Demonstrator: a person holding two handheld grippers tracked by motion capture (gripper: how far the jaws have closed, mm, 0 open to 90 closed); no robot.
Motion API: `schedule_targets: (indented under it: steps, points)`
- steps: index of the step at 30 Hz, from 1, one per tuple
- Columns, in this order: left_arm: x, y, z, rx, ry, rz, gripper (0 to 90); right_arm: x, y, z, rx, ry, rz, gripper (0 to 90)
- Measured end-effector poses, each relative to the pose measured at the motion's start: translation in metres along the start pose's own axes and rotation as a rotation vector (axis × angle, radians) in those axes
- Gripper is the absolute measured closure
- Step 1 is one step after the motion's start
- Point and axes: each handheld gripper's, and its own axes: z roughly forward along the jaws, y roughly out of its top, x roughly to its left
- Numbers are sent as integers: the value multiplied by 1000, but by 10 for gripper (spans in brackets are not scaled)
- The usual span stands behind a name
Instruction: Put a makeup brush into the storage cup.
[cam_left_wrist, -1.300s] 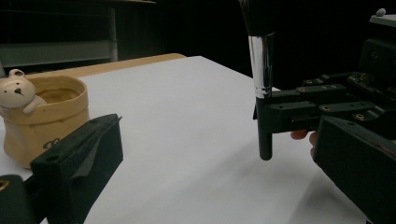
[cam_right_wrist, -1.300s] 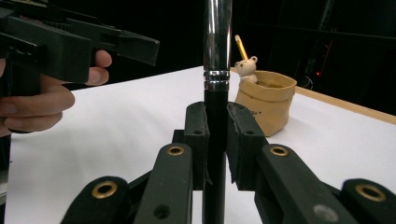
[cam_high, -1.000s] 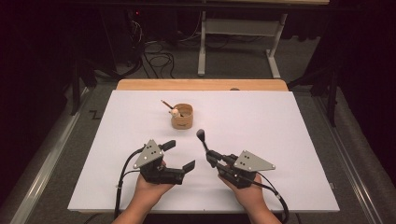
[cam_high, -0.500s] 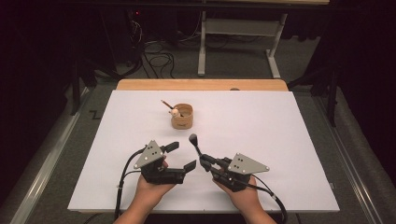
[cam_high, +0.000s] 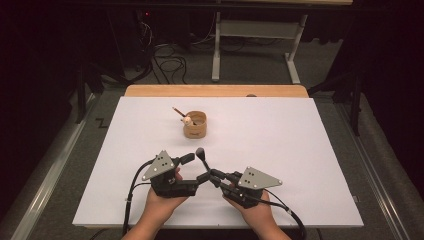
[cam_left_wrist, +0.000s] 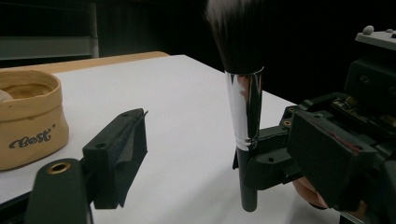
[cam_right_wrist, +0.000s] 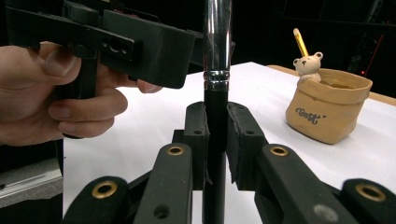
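Observation:
A makeup brush (cam_high: 201, 156) with a black handle, chrome ferrule and dark bristles stands upright over the white table. My right gripper (cam_high: 213, 176) is shut on its handle, and the pads clamp it from both sides (cam_right_wrist: 217, 135). My left gripper (cam_high: 196, 168) is open, with its jaws either side of the brush (cam_left_wrist: 244, 107). They have just been closing, and the pads do not press on the brush. One left finger (cam_left_wrist: 116, 149) stands well clear of the ferrule. A tan fabric pouch (cam_high: 195, 125) holding a bear-topped pencil (cam_right_wrist: 308, 63) sits farther back.
The white table sheet (cam_high: 310, 150) spreads wide to the right and behind the pouch (cam_left_wrist: 28, 121). A wooden strip (cam_high: 215, 90) runs along the far edge. Beyond it are dark floor, cables and a desk frame (cam_high: 255, 35). Both hands rest near the front edge.
The right gripper has carried the brush leftward, bringing it between the left gripper's jaws. The left hand has stayed in place, its jaws slightly narrower.

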Motion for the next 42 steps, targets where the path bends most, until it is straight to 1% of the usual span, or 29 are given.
schedule_targets:
  steps: [1,5,11,15,18,20,25,26,29,42]
  points:
    - [0,0,0,-4,-4,0,224,1,0,0,5,-5,4,805]
    - [0,-1,0,-11,-14,-1,271,1,0,1,5,-1,7,805]
    - [0,-1,-1,-14,-33,0,336,1,-1,2,-5,13,5,805]
    - [0,-1,-1,-20,-40,-3,371,2,-1,2,1,8,8,805]
    - [0,-2,-1,-27,-46,-10,403,2,-1,2,2,9,7,806]
    - [1,-2,-1,-28,-43,-12,424,3,-1,2,4,8,8,806]
    - [3,-3,-2,-37,-55,-32,479,3,-1,3,5,19,11,806]
    - [4,-3,-2,-35,-59,-34,489,2,-2,3,4,20,5,806]
    - [4,-4,-2,-38,-66,-43,520,3,-2,4,6,16,8,806]
    - [5,-5,-2,-35,-78,-44,590,4,-2,4,6,14,2,806]
